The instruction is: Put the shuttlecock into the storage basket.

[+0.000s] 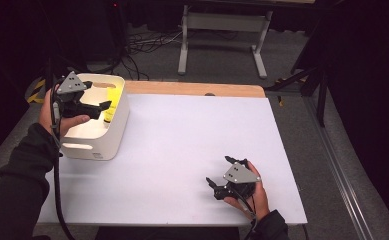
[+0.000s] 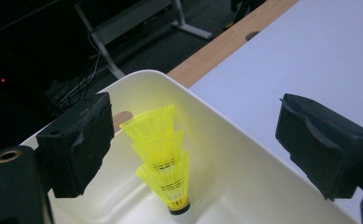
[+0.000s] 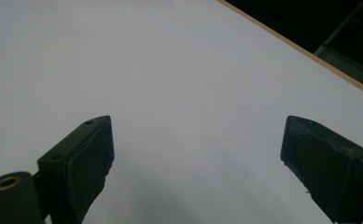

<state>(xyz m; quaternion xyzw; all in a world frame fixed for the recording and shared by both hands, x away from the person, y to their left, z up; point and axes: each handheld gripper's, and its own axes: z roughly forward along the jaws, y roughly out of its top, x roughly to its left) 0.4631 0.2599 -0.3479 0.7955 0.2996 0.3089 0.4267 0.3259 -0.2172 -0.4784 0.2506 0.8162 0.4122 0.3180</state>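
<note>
In the high view the left claw point(image 1: 103, 105) and the hand point(image 1: 57, 117) holding it cover much of the white bin point(image 1: 113, 134)'s inside, and of the yellow shuttlecocks point(image 1: 110, 105) only a blurred patch is visible, too small to count. In the left gripper view the bin's near wall and floor run off the bottom edge, and whether the shuttlecock stack point(image 2: 163, 161) leans on the wall cannot be told. In the right gripper view the table point(image 3: 179, 70) is cut off on every side.
</note>
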